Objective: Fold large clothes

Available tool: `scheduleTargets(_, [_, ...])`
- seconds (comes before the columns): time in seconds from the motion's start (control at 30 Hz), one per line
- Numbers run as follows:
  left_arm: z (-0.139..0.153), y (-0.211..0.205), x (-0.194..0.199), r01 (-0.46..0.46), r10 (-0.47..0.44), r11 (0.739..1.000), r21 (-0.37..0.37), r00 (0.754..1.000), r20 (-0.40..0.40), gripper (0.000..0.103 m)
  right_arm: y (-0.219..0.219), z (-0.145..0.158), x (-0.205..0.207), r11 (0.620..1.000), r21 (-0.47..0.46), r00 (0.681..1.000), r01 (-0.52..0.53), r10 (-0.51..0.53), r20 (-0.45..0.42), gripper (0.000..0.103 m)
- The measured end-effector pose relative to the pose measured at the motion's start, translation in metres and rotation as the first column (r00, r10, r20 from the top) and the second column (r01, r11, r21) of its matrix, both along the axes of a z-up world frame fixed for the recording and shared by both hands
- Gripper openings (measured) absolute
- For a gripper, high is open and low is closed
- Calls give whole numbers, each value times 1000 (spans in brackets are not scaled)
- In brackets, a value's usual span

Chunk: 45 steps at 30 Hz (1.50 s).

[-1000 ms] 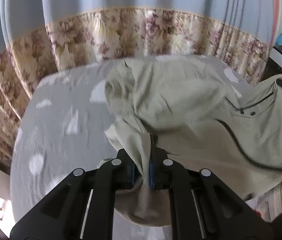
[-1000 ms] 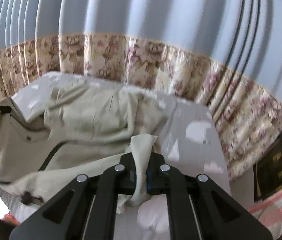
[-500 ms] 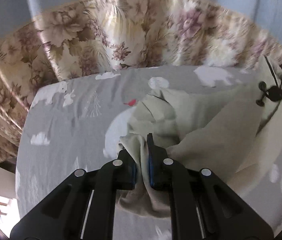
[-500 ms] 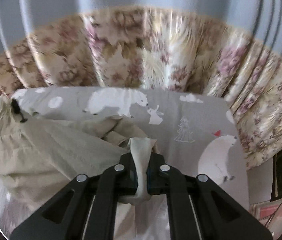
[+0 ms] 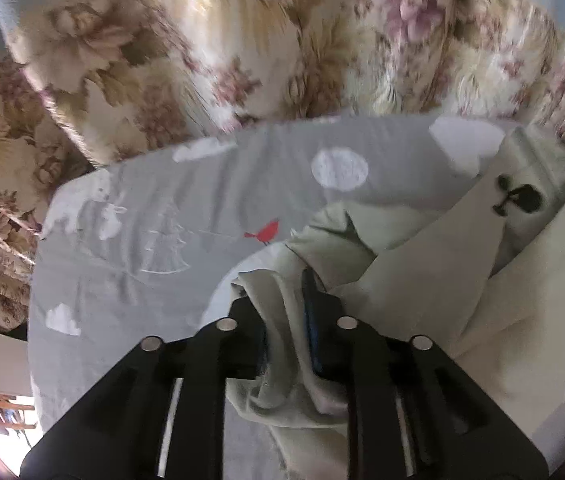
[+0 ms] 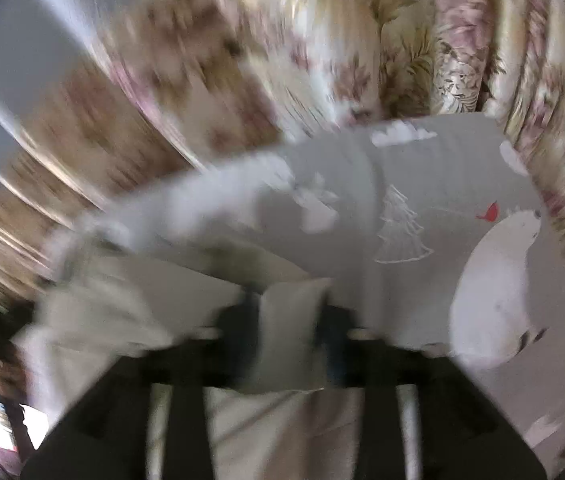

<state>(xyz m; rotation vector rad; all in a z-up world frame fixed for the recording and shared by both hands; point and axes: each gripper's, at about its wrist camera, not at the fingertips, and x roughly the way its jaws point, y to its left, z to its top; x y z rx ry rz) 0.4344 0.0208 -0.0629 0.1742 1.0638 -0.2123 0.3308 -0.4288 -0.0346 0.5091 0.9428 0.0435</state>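
A large pale khaki-green jacket (image 5: 422,280) lies bunched on a grey bed sheet (image 5: 162,208) printed with white bears and trees. A black cord toggle (image 5: 518,198) shows on it at the right. My left gripper (image 5: 282,312) points down at the jacket's left end. Its jaws are opening, and a slack fold of the cloth still hangs between them. The right wrist view is blurred. There my right gripper (image 6: 288,316) has its jaws opening wide, with a flap of the jacket (image 6: 122,300) standing loose between the fingers (image 6: 238,320), over the sheet (image 6: 402,184).
A floral curtain (image 5: 242,40) hangs close behind the bed's far edge and wraps round its left side. It also fills the back of the right wrist view as the curtain (image 6: 402,40). Bare sheet lies to the left of the jacket.
Both grippers carried the jacket's edge forward and down toward the curtain side of the bed. Their jaws, pinched tight on cloth before, now stand apart, the right much wider.
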Motion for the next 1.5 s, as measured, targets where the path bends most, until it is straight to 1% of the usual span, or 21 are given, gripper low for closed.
scheduleTargets(0.03, [11,7,-2,-2,2,999,-41,1000,-13,32,-2,14,-9,999,-13,998,32,-32,46,83])
scheduleTargets(0.1, [29,21,-4,-2,-5,987,-159,999,-41,68,-6,40,-32,998,-6,986,56,-54,160,85])
scheduleTargets(0.13, [42,33,-7,-16,10,969,-248,1000,-28,79,-8,46,-37,998,3,982,61,-60,182,85])
scheduleTargets(0.17, [53,43,-10,-43,49,960,-276,999,17,95,-9,54,-48,995,-8,974,97,-94,207,85])
scheduleTargets(0.2, [62,49,-14,-70,90,958,-277,994,60,100,-7,58,-53,991,-41,969,130,-118,216,85])
scheduleTargets(0.23, [74,58,-20,-96,130,953,-286,986,102,100,-3,62,-59,984,-88,966,153,-130,224,85])
scheduleTargets(0.33, [86,68,-35,-90,133,931,-355,986,100,100,20,72,-74,953,-272,959,130,-52,278,85])
scheduleTargets(0.47, [65,48,-78,-40,70,977,-211,988,136,100,60,53,-84,893,-449,972,34,76,224,86])
scheduleTargets(0.63, [4,31,-95,-37,46,992,-121,996,73,100,71,7,-71,909,-411,985,-71,129,114,86])
scheduleTargets(0.73, [-25,27,-81,-57,57,986,-158,998,-7,100,67,-13,-51,930,-359,991,-76,112,78,86])
scheduleTargets(0.83, [-30,24,-66,-69,71,978,-195,998,-1,100,66,-33,-26,928,-360,994,-94,111,25,86])
scheduleTargets(0.93, [-32,15,-48,-58,62,983,-175,998,16,90,72,-57,-4,931,-329,987,-160,153,-47,80])
scheduleTargets(0.97, [-34,10,-42,-54,57,986,-160,998,10,73,76,-63,0,929,-323,983,-182,171,-63,73])
scheduleTargets(1.0, [-39,6,-36,-49,49,988,-144,999,-3,58,79,-67,3,926,-319,979,-205,192,-71,60])
scheduleTargets(1.03, [-44,-1,-29,-38,37,992,-118,999,-5,53,81,-67,4,923,-323,978,-208,200,-60,43])
scheduleTargets(1.07, [-45,-5,-27,-28,29,995,-100,1000,10,34,84,-64,3,910,-364,979,-200,196,-49,30])
scheduleTargets(1.1, [-44,-8,-25,-24,26,996,-82,999,29,20,87,-60,2,888,-417,980,-192,193,-40,1])
scheduleTargets(1.27, [-14,-11,-14,-34,51,992,-123,989,139,9,93,-25,6,802,-589,980,-96,178,84,1])
scheduleTargets(1.37, [10,-5,-14,-47,103,971,-235,967,232,9,91,2,0,801,-599,965,9,150,216,1])
scheduleTargets(1.43, [4,-6,-9,-58,111,974,-221,965,239,11,79,-6,8,815,-579,973,18,118,196,1])
scheduleTargets(1.5, [-19,-8,11,-73,104,978,-195,982,158,20,64,-33,25,830,-557,994,-9,68,85,1])
